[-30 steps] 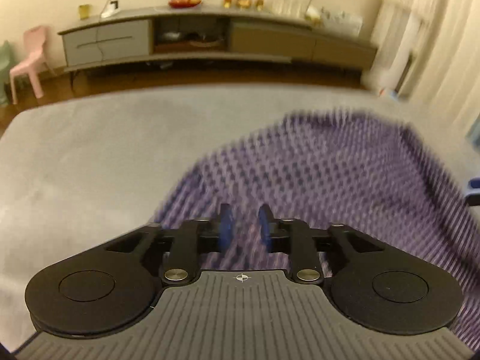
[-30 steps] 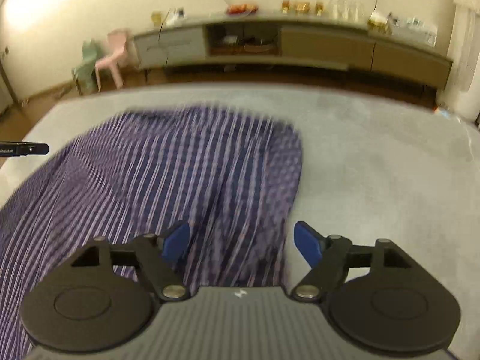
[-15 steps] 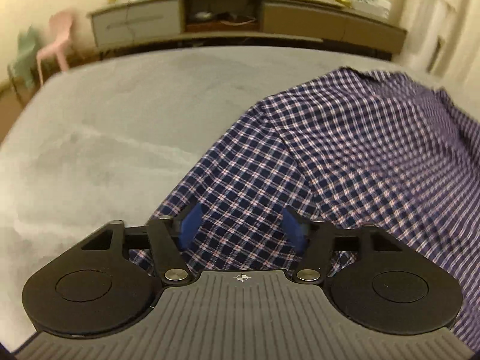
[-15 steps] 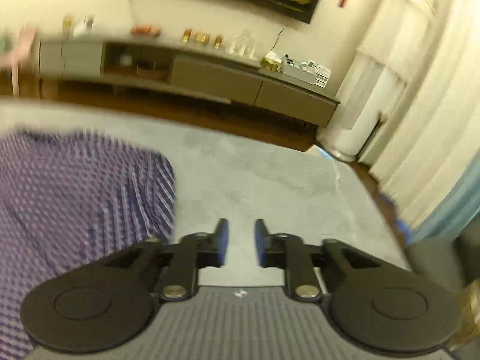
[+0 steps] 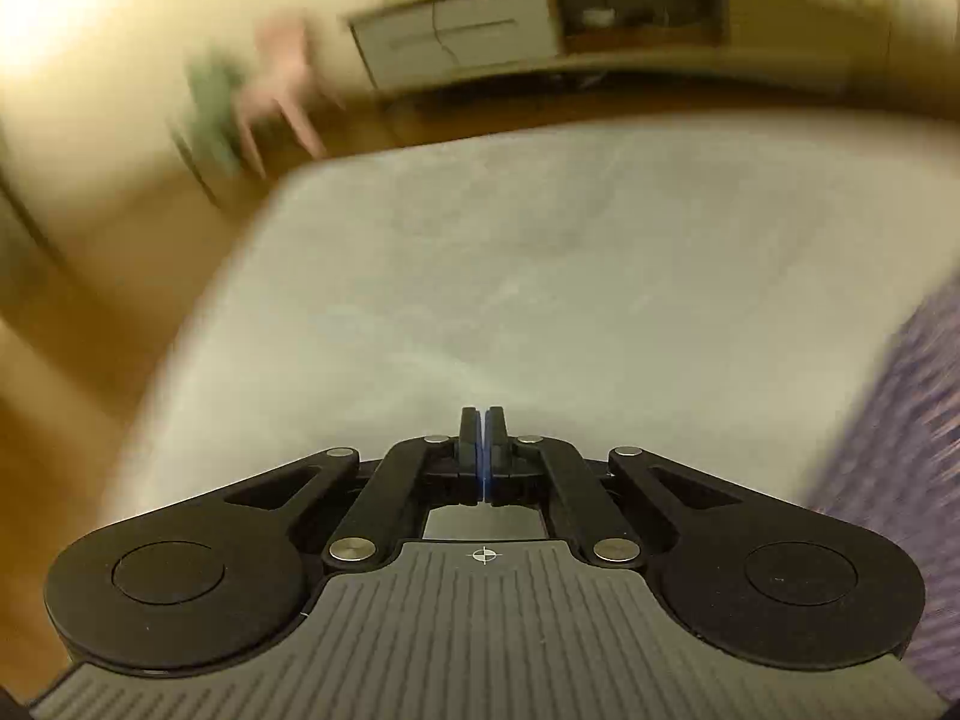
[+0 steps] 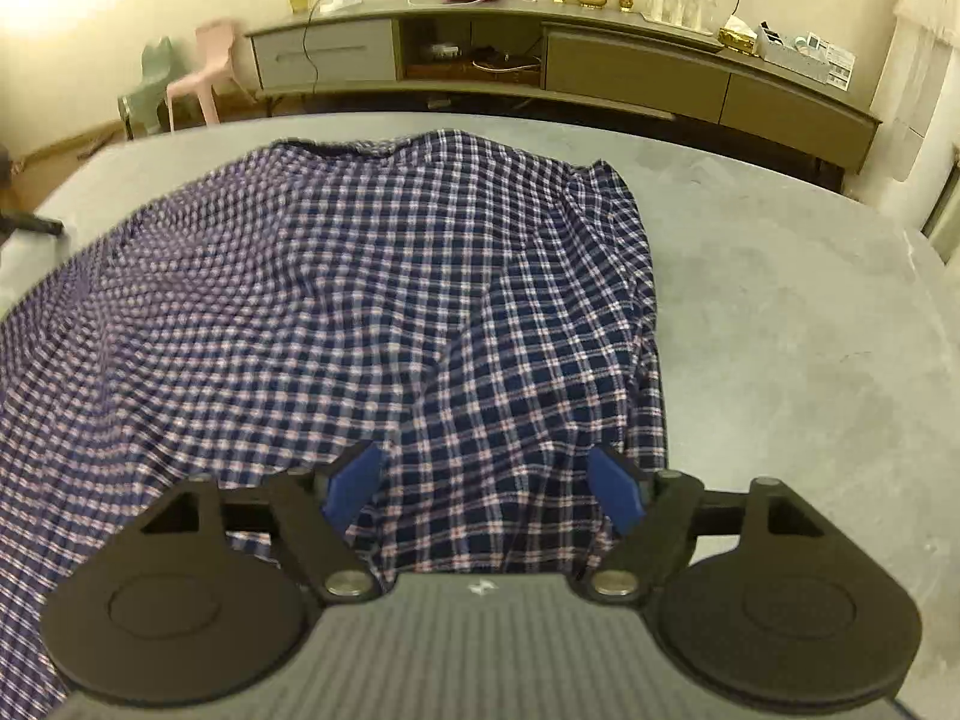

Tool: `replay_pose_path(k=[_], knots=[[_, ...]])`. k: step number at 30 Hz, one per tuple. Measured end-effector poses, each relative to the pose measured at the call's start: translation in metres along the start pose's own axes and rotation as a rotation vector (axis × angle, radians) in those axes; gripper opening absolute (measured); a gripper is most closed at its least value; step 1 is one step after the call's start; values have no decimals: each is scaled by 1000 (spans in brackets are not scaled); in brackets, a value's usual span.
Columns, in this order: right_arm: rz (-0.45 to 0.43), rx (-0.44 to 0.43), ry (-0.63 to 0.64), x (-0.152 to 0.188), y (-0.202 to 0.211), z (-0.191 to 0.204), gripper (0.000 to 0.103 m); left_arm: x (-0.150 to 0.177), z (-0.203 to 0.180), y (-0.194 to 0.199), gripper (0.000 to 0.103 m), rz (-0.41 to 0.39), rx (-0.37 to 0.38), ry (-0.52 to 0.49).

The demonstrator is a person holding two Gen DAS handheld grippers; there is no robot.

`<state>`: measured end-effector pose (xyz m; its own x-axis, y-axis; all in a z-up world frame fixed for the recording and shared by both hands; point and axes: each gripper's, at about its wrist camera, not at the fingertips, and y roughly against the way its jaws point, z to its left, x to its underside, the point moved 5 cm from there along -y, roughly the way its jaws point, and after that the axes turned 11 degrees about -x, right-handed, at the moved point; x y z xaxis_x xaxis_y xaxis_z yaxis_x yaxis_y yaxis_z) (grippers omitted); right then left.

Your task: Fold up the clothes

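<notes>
So my left gripper [image 5: 483, 420] had its blue pads pressed flat together with nothing pinched in them, just hanging over bare grey tabletop [image 5: 540, 300]. The checked shirt [image 5: 918, 420] was way off to the right of those jaws, only a blurry purple strip at the edge of that view, and not touching them. Everything out that side was smeared, tbh.

My right gripper [image 6: 486, 486] was a different story: jaws were opening, spread wide, and the shirt [image 6: 360, 300] lay right under and between them, but the pads weren't pressing on it. From there the fabric ran ahead and off to the left of the jaws in a rumpled heap, blue and white check, with a dark opening at its far edge that I couldn't make out properly. To the right of the jaws it ended in a folded edge, and past that was just bare grey surface.

Further out, beyond the table's far edge, there was a long low cabinet [image 6: 600, 60] along the wall with jars, glasses and a fruit dish on top. Off to the far left sat a pink chair [image 6: 204, 72] with a green chair [image 6: 150, 84] just beside it.
</notes>
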<state>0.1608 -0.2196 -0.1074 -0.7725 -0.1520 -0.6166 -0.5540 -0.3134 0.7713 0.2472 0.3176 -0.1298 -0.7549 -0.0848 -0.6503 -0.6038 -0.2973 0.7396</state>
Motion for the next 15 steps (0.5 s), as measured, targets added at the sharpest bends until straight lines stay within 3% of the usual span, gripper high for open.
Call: replay_pose_path(k=[1, 3, 5, 6, 8, 10, 13, 14, 15], knots=[[-13, -1, -3, -2, 4, -4, 78, -3, 6, 12, 6, 24, 98, 92], [-29, -4, -17, -4, 10, -11, 80, 19, -12, 63, 64, 62, 336, 212], [-32, -7, -35, -2, 12, -19, 80, 57, -44, 115, 78, 112, 506, 267], [-34, -13, -46, -1, 14, -20, 80, 79, -61, 131, 78, 159, 560, 269], [-43, -28, -52, -1, 18, -18, 80, 119, -83, 151, 78, 248, 588, 296], [-55, -47, -47, -5, 19, -10, 80, 144, -97, 157, 77, 293, 580, 332], [-61, -72, -42, -4, 18, -1, 80, 150, -109, 147, 74, 283, 491, 360], [-57, -76, -40, -4, 19, 2, 80, 145, -112, 142, 65, 260, 464, 361], [-53, -75, -38, -2, 19, 3, 80, 140, -114, 137, 35, 240, 437, 362]])
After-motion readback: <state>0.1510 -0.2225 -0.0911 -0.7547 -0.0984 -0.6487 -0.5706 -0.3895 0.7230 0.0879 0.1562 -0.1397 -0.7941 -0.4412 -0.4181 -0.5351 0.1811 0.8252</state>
